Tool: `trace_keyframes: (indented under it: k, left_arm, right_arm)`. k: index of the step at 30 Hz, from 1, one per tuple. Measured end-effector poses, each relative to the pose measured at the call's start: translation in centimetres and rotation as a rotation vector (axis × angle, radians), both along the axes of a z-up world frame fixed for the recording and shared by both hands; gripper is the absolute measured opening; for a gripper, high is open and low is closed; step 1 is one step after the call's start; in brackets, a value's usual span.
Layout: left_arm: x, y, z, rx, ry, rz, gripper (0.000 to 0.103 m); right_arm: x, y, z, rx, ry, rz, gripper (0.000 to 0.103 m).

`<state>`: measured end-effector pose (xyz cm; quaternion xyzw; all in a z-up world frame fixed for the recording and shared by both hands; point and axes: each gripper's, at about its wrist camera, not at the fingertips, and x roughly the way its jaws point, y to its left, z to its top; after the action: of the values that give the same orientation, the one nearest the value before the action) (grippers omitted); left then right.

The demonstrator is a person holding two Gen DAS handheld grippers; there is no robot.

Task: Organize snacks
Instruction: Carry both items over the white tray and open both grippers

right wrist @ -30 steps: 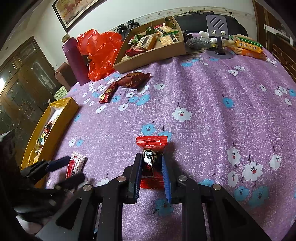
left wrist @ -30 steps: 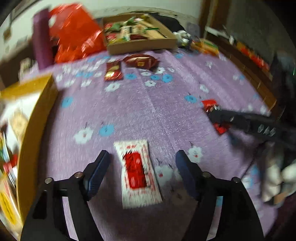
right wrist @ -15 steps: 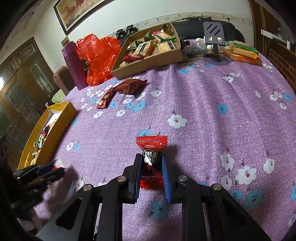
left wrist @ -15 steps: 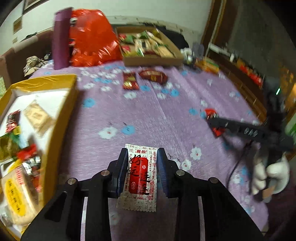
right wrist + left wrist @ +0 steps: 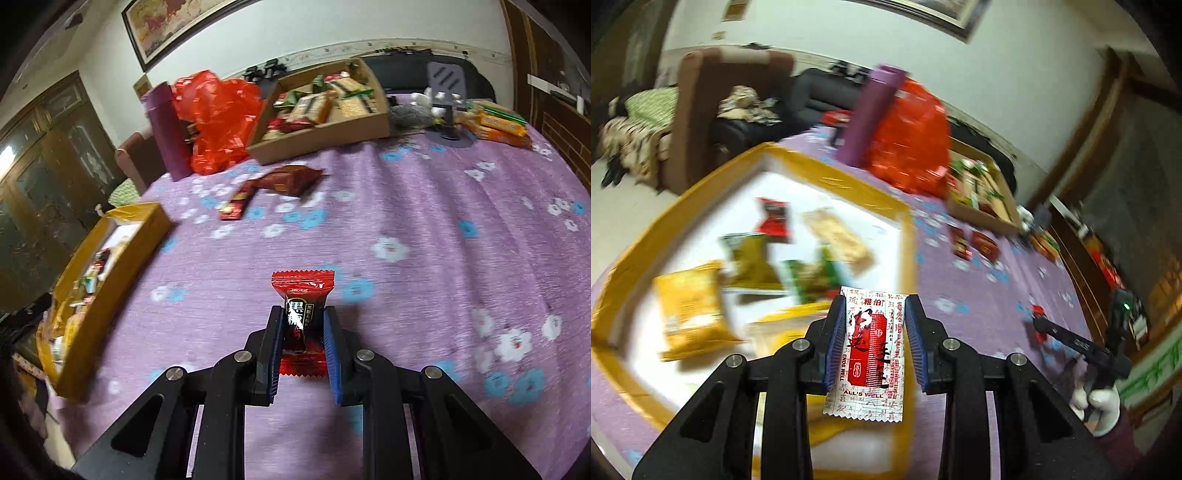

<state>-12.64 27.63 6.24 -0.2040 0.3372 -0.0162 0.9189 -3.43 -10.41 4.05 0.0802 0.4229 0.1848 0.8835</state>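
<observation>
My left gripper (image 5: 874, 326) is shut on a white and red snack packet (image 5: 872, 350) and holds it above the near right corner of the yellow box (image 5: 827, 177), which has several snacks on its white floor. My right gripper (image 5: 303, 332) is shut on a red and black candy (image 5: 303, 310), just above the purple cloth. The yellow box also shows in the right wrist view (image 5: 122, 243) at the left. The right gripper shows in the left wrist view (image 5: 1071, 339) at the far right.
A cardboard box (image 5: 332, 122) of snacks stands at the back, beside a red plastic bag (image 5: 218, 118) and a purple bottle (image 5: 168, 129). A brown packet (image 5: 291, 179) and a small red bar (image 5: 236, 203) lie on the flowered purple tablecloth (image 5: 443, 221). A phone stand (image 5: 447, 107) and orange packets (image 5: 498, 125) are at the back right.
My left gripper closed on the white and red packet, lifted it and swung it left over the yellow box. My right gripper kept hold of the candy and shifted a little.
</observation>
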Motion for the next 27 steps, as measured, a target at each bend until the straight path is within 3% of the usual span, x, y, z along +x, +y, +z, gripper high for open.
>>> trace_keyframes:
  k: [10,14,15,16,22,27]
  left_arm:
    - [-1.4,6.3,-2.1,-0.061,0.014,0.135,0.030]
    - [-2.0,8.9,-2.3,-0.122,-0.014,0.162,0.031]
    - [-2.2,9.2,-2.3,-0.133,-0.020,0.160,0.035]
    - [-2.4,9.5,-2.4,-0.145,-0.023,0.155,0.046]
    - [-3.2,10.5,-2.0,-0.306,-0.105,0.062,0.075]
    - [-4.1,10.8,-1.9,-0.400,-0.153,0.043,0.076]
  right_arm:
    - [-1.0,12.1,1.9,-0.009,0.018,0.225,0.021]
    - [-1.0,16.6,2.7,0.001,0.025,0.287,0.021]
    - [-1.1,17.4,2.8,0.000,0.022,0.298,0.021]
    - [-1.0,18.4,3.1,-0.005,0.018,0.311,0.021]
    - [-0.4,24.4,3.7,-0.040,0.003,0.367,0.021]
    - [1.3,27.4,2.5,-0.074,0.030,0.362,0.024]
